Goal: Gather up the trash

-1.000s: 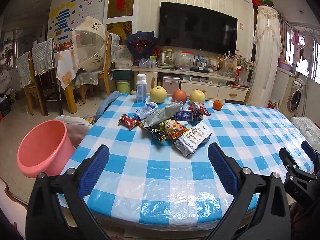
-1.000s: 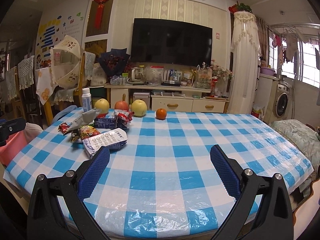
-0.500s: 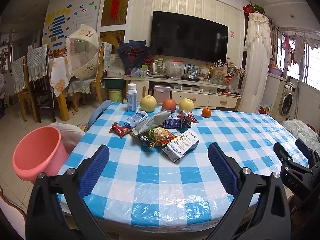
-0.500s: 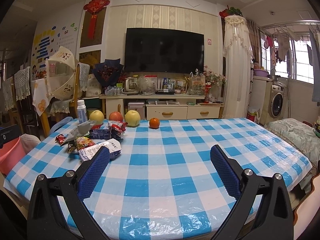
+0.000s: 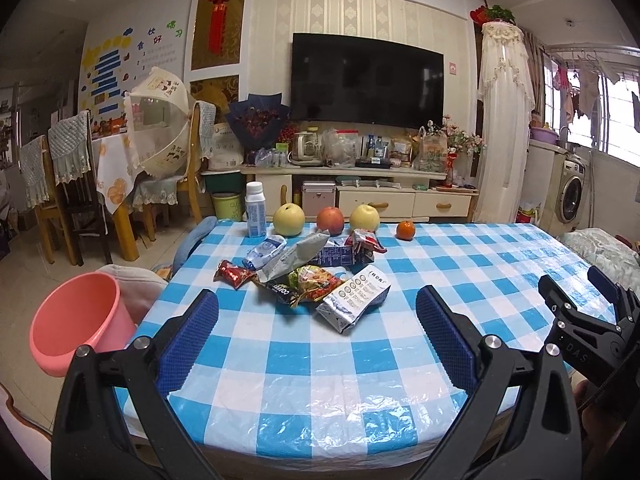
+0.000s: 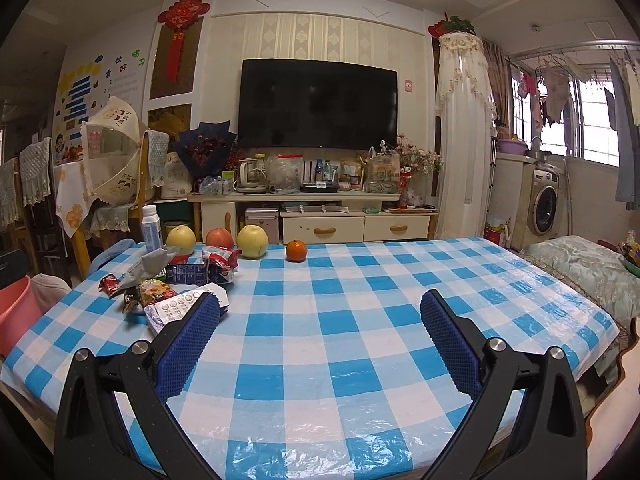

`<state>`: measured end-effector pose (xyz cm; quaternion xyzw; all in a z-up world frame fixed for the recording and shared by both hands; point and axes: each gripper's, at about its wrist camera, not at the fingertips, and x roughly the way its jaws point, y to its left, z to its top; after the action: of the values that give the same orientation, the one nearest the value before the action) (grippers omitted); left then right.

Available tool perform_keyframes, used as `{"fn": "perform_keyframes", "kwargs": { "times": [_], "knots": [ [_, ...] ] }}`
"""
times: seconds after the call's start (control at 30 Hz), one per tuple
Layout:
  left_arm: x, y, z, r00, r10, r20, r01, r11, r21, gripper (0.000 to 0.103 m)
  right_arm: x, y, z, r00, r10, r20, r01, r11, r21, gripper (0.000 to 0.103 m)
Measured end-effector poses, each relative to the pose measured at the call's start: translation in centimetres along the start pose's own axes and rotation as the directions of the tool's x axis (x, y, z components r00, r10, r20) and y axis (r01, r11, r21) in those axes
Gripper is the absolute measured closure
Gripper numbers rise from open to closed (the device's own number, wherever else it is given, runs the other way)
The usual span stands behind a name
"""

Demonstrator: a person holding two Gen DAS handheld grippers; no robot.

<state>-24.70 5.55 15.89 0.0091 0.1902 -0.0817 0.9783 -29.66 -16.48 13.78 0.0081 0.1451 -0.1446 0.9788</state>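
A pile of snack wrappers [image 5: 308,276] lies on the blue-checked tablecloth [image 5: 320,360], with a white and silver packet [image 5: 354,304] nearest me and a small red wrapper [image 5: 232,274] at its left. The pile also shows in the right wrist view [image 6: 168,288]. A pink bucket [image 5: 76,320] stands on the floor left of the table. My left gripper [image 5: 316,336] is open and empty, short of the pile. My right gripper [image 6: 320,336] is open and empty over bare cloth; it also shows at the right edge of the left wrist view [image 5: 580,316].
Two pears [image 5: 288,220], an apple [image 5: 330,220], an orange [image 5: 405,230] and a white bottle [image 5: 256,210] stand along the far edge of the table. A cushioned seat [image 5: 132,280] is beside the bucket. A bed [image 6: 584,268] lies to the right.
Both grippers have drawn back and tilted up, so the table and wrappers sit farther away and lower in both views. Both stayed open.
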Motion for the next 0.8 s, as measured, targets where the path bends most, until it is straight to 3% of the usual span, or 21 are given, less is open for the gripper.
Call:
{"fn": "perform_keyframes", "kwargs": {
  "times": [0.23, 0.57, 0.63, 0.8],
  "knots": [
    [0.5, -0.1, -0.6, 0.997, -0.048, 0.052, 0.046, 0.998, 0.036, 0.003, 1.9, 0.3, -0.3, 0.998, 0.023, -0.062, -0.024, 1.0, -0.006, 0.004],
    [4.1, 0.0, -2.7, 0.992, -0.124, 0.001, 0.123, 0.987, 0.106, 0.003, 5.5, 1.0, -0.8, 0.973, 0.135, -0.189, -0.131, 0.991, 0.035, 0.004],
    [5.1, 0.2, -2.7, 0.994, -0.108, -0.009, 0.108, 0.986, 0.126, 0.003, 6.3, 1.1, -0.9, 0.96, 0.184, -0.213, -0.175, 0.983, 0.059, 0.004],
    [8.1, 1.7, -2.4, 0.994, -0.084, -0.076, 0.094, 0.986, 0.135, 0.003, 9.1, 1.5, -1.5, 0.9, 0.312, -0.303, -0.274, 0.948, 0.162, 0.004]
  ]
}}
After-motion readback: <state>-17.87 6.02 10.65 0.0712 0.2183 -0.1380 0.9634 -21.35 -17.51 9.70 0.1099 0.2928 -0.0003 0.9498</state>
